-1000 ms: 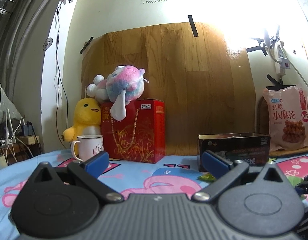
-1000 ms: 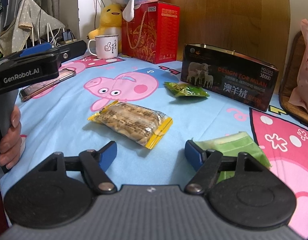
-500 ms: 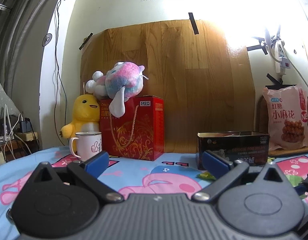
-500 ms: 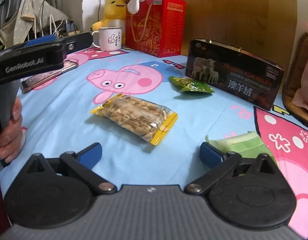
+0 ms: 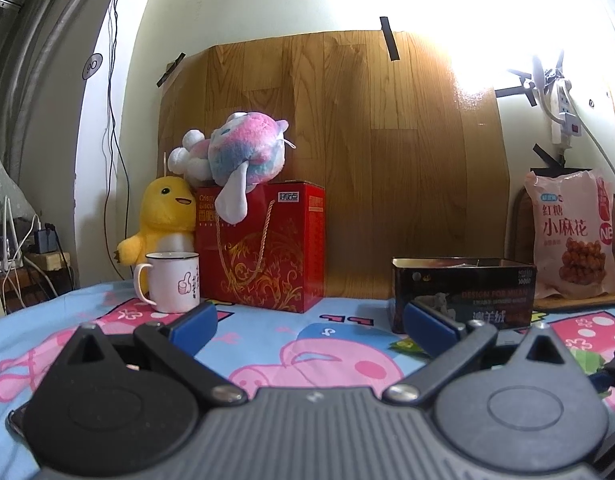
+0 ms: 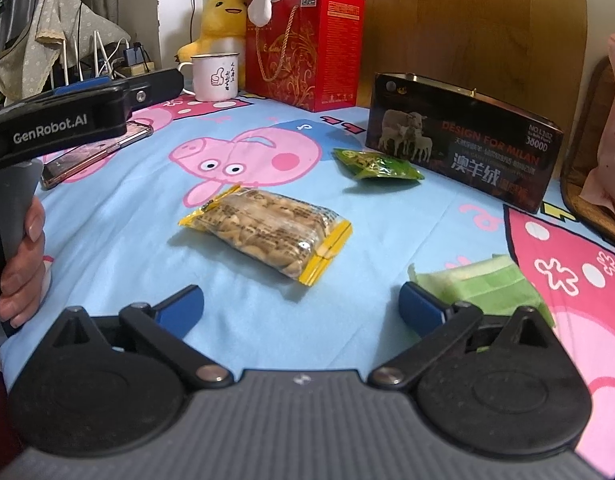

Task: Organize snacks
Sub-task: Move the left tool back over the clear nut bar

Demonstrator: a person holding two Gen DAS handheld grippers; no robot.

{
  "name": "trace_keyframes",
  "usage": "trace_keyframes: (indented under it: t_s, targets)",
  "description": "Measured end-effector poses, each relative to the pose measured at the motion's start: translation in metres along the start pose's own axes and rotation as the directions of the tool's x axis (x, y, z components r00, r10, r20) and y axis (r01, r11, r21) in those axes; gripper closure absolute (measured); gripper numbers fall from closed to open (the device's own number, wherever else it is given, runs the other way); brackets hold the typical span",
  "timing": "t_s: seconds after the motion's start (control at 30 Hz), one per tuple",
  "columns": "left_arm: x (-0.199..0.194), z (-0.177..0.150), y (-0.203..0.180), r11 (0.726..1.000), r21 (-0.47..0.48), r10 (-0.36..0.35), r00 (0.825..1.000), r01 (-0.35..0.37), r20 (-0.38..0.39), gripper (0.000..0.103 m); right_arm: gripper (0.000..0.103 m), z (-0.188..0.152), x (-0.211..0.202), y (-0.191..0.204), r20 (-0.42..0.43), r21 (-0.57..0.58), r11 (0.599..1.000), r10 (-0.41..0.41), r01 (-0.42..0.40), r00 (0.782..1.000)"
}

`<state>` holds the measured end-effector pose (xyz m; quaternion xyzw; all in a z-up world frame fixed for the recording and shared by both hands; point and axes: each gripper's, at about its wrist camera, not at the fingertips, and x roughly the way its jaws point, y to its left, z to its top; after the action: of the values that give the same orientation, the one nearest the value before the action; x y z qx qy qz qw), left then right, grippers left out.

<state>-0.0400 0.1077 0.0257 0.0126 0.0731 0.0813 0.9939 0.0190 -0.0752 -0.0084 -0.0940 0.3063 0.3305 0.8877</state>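
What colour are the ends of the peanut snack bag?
Yellow ends on the clear peanut snack bag, seen best from the right wrist.

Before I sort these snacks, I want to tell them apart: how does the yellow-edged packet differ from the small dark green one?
The yellow-edged packet is larger and clear, showing pale nuts or crackers; the small dark green packet is opaque with printed yellow markings. The yellow-edged one lies mid-cloth, nearer the right gripper; the green one lies close beside the black box. Both lie flat and sealed on the cartoon-pig cloth, ungripped.

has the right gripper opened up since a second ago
Yes. The right gripper now has its fingers spread wider, the right one overlapping the light green packet.
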Motion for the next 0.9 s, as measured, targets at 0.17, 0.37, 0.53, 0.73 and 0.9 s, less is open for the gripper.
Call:
trace_keyframes:
  t_s: [0.17, 0.37, 0.53, 0.73, 0.9]
  targets:
    - [-0.0006, -0.0006, -0.0020, 1.000, 0.005, 0.023, 1.000, -0.023, -0.001, 0.000, 0.000, -0.0007, -0.0009, 0.0014, 0.001, 0.001, 1.000, -0.009, 0.009, 1.000]
    - [0.0000, -0.0002, 0.0005, 0.999, -0.009, 0.040, 0.999, -0.040, -0.009, 0.000, 0.000, -0.0003, -0.0001, 0.0013, 0.002, 0.001, 1.000, -0.016, 0.016, 1.000]
    - [-0.0005, -0.0002, 0.0003, 0.999, -0.005, 0.039, 0.999, -0.039, -0.009, 0.000, 0.000, -0.0005, -0.0003, 0.0023, 0.004, -0.002, 1.000, -0.024, 0.024, 1.000]
    - [-0.0003, -0.0001, 0.0001, 0.999, -0.004, 0.036, 0.999, -0.036, -0.010, 0.000, 0.000, -0.0004, -0.0003, 0.0016, 0.003, -0.001, 1.000, -0.024, 0.024, 1.000]
    - [0.0043, 0.0009, -0.0009, 1.000, 0.016, -0.010, 0.999, 0.011, -0.037, 0.000, 0.000, -0.0004, -0.0001, 0.0015, 0.002, 0.000, 1.000, -0.026, 0.026, 1.000]
